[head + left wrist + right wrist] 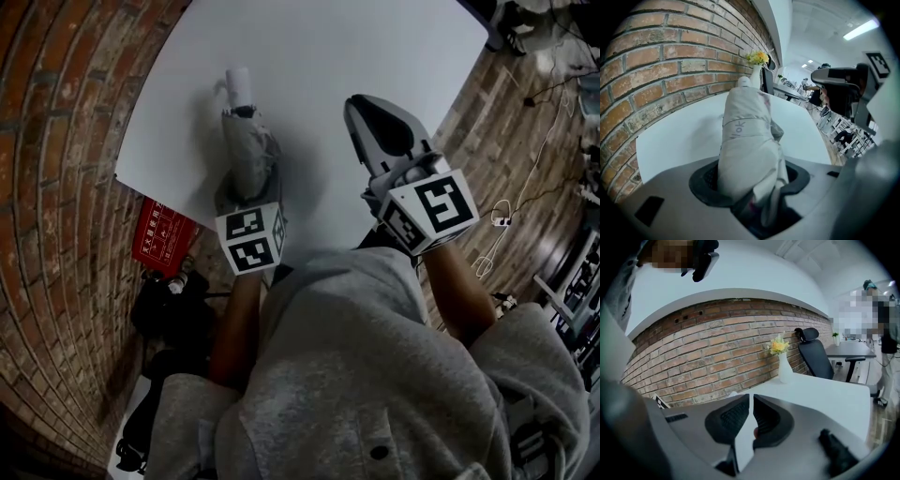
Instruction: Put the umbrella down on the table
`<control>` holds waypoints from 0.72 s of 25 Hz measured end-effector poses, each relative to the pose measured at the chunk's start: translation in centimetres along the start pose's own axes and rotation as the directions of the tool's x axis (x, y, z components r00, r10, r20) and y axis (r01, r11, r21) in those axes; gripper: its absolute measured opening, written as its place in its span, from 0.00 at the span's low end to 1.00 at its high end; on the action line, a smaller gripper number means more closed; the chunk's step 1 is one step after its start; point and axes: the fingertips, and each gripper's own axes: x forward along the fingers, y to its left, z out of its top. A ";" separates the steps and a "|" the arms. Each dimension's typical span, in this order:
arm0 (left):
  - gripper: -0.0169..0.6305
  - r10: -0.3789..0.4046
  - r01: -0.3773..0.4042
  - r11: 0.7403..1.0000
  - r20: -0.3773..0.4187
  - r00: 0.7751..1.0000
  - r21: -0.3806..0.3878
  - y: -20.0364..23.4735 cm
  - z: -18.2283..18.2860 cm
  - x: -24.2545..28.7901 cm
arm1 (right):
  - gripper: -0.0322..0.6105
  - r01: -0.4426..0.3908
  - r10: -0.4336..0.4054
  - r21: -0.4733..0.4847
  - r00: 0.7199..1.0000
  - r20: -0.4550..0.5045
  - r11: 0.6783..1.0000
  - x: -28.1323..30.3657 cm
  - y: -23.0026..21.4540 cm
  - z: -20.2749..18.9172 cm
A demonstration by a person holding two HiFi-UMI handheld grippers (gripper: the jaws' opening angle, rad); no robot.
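A folded grey umbrella (249, 150) with a white handle end (239, 86) hangs low over the white table (328, 56), pointing away from me. My left gripper (246, 192) is shut on the umbrella's near end, its pads pressing the fabric on both sides. In the left gripper view the umbrella (747, 140) rises out from between the jaws of the left gripper (750, 180), tilted down toward the table (679, 136). My right gripper (367, 108) hovers over the table to the right of the umbrella, jaws together and holding nothing. In its own view the right gripper (751, 400) shows only a thin slit.
A white vase of yellow flowers (780, 363) stands at the table's far end by the brick wall (717, 348). A black office chair (813, 352) sits beyond it. On the floor to the left lie a red sign (161, 234) and a black bag (169, 300).
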 end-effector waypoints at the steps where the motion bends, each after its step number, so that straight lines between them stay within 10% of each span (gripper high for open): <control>1: 0.43 0.002 -0.002 1.000 -0.008 1.000 0.002 0.0 -0.2 0.2 | 0.11 -0.001 0.001 0.003 1.000 -0.002 1.000 0.1 -0.1 -0.1; 18: 0.43 0.012 -0.006 0.999 -0.125 0.992 0.049 -0.8 -2.4 2.6 | 0.11 -0.010 0.011 0.049 1.000 -0.025 0.999 0.6 -1.6 -1.7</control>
